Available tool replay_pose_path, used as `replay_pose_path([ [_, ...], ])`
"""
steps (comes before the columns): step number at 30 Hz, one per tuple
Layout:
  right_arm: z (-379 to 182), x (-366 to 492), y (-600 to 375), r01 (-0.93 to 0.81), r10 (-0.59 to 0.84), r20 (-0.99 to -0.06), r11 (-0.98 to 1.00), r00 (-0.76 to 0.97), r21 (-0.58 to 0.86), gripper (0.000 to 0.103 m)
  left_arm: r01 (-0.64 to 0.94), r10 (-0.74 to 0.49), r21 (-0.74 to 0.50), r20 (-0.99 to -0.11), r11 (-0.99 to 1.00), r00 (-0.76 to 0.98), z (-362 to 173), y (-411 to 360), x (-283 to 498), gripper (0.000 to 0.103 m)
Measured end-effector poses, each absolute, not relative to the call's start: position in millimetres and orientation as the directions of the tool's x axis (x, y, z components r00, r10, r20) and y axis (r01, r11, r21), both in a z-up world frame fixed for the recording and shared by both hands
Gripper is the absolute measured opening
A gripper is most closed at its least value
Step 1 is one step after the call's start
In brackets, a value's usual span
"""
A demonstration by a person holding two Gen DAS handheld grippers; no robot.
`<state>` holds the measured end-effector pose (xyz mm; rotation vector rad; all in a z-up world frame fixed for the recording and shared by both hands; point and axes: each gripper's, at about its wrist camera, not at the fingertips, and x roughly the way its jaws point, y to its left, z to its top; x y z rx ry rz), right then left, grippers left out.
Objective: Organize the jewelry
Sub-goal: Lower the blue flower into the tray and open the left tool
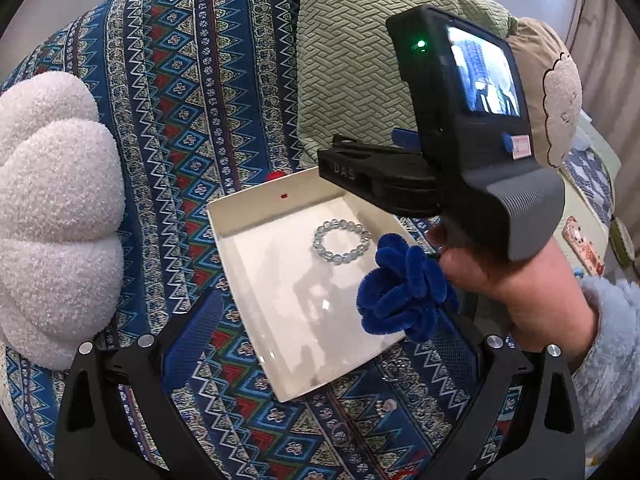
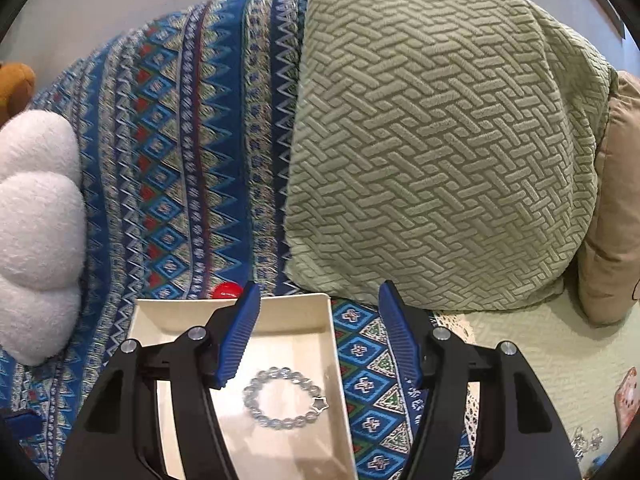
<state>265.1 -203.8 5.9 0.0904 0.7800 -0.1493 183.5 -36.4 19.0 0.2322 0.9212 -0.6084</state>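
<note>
A white rectangular tray (image 1: 256, 280) lies on the patterned blue sofa cover. A pale clear-bead bracelet (image 1: 340, 240) with a small star charm lies inside it; it also shows in the right wrist view (image 2: 280, 396), in the tray (image 2: 288, 312). A blue fuzzy flower ornament (image 1: 404, 292) sits at the tray's right edge, against my left gripper's right finger (image 1: 456, 344). My left gripper (image 1: 324, 336) is open wide over the tray's near part. My right gripper (image 2: 316, 336) is open and empty above the tray's far right corner; its body (image 1: 460, 128) shows in the left wrist view.
A green woven cushion (image 2: 440, 140) and a tan cushion (image 2: 616, 200) stand behind the tray. A white fluffy cushion (image 1: 52, 216) lies at left. A red object (image 2: 226, 290) peeks behind the tray. Small jewelry pieces (image 1: 386, 404) lie on the cover near the tray's front.
</note>
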Motion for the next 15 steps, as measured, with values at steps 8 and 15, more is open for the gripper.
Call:
replay_pose_path([
  [8,6.9,268.3,-204.4,0.214,-0.169,-0.698,0.977,0.696,-0.023,0.062,0.592,-0.421,-0.071,-0.771,0.803,0.479,37.0,-32.3,175.8,0.096],
  [15,13.2,251.3,-214.6,0.240,-0.122,-0.654,0.966,0.746,0.094,0.070,0.552,-0.369,-0.035,-0.779,0.833,0.507,27.7,-27.9,190.4,0.096],
])
